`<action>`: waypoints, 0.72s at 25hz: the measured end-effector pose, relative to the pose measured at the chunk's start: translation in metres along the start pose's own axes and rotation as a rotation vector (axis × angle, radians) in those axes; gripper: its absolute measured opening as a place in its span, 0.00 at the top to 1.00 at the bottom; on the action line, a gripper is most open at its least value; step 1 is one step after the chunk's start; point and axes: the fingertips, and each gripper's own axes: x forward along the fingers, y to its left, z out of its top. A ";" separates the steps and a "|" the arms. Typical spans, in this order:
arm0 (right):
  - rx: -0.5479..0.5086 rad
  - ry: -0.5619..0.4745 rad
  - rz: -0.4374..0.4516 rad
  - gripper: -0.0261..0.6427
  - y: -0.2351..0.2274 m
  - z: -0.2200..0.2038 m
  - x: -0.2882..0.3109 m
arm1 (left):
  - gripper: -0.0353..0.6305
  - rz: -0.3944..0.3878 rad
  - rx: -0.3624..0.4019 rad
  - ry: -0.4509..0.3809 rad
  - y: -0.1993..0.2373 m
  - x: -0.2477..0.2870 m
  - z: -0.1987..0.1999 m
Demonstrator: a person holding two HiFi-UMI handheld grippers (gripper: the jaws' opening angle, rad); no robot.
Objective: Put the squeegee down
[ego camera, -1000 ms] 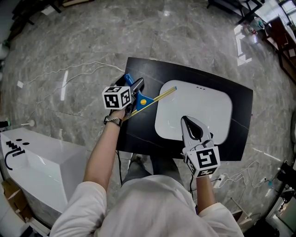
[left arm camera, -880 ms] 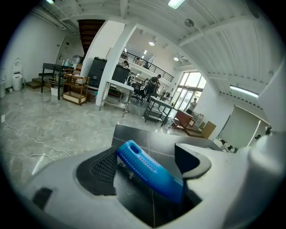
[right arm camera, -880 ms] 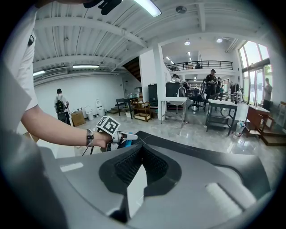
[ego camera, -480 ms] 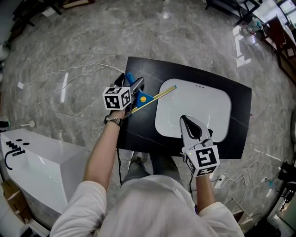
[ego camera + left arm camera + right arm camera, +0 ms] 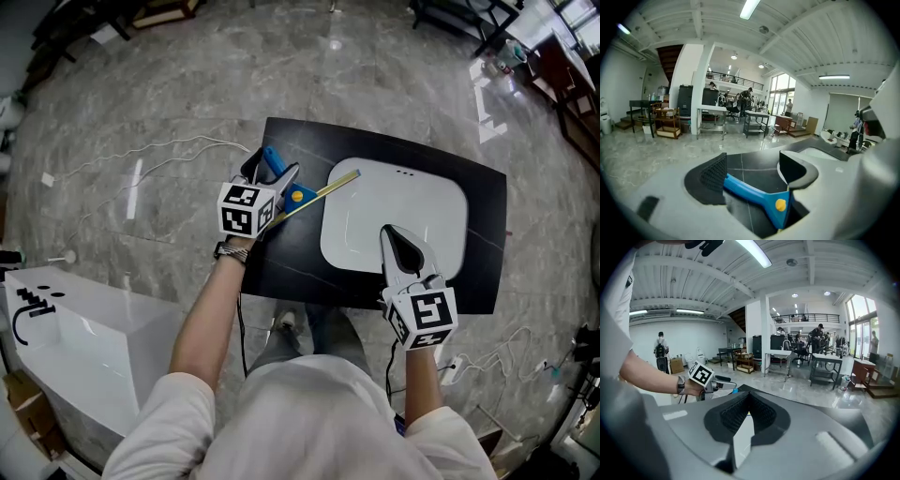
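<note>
Now, head view: the squeegee [image 5: 302, 196] is lying on the black slab [image 5: 291, 267], just left of the white basin [image 5: 412, 202]. Its yellow blade is running diagonally, the far tip reaching the basin's far-left corner. The blue handle is pointing away from the basin, to the far left. The left gripper [image 5: 272, 173] is sitting over that handle, left of the basin. The right gripper [image 5: 394, 239] is hanging over the basin's near edge, well apart from the squeegee.

Left gripper view: the left gripper [image 5: 754, 164] is showing its jaws spread wide. They have just been closing a little, and the squeegee [image 5: 754, 192] handle is slanting across the gap from the left pad down to the right. The right pad is not pressing on it; I judge it released.

Right gripper view: the right gripper [image 5: 749, 397] is showing its pads pressed together on nothing.

Judgement: the left hand is much the nearer. Because the handle is lying crosswise in the gap, the coming move is depending on clearing it without dragging it.
</note>
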 end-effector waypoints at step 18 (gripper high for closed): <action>-0.096 -0.142 -0.123 0.95 0.024 0.044 -0.096 | 0.68 -0.194 0.188 -0.133 -0.112 -0.135 0.050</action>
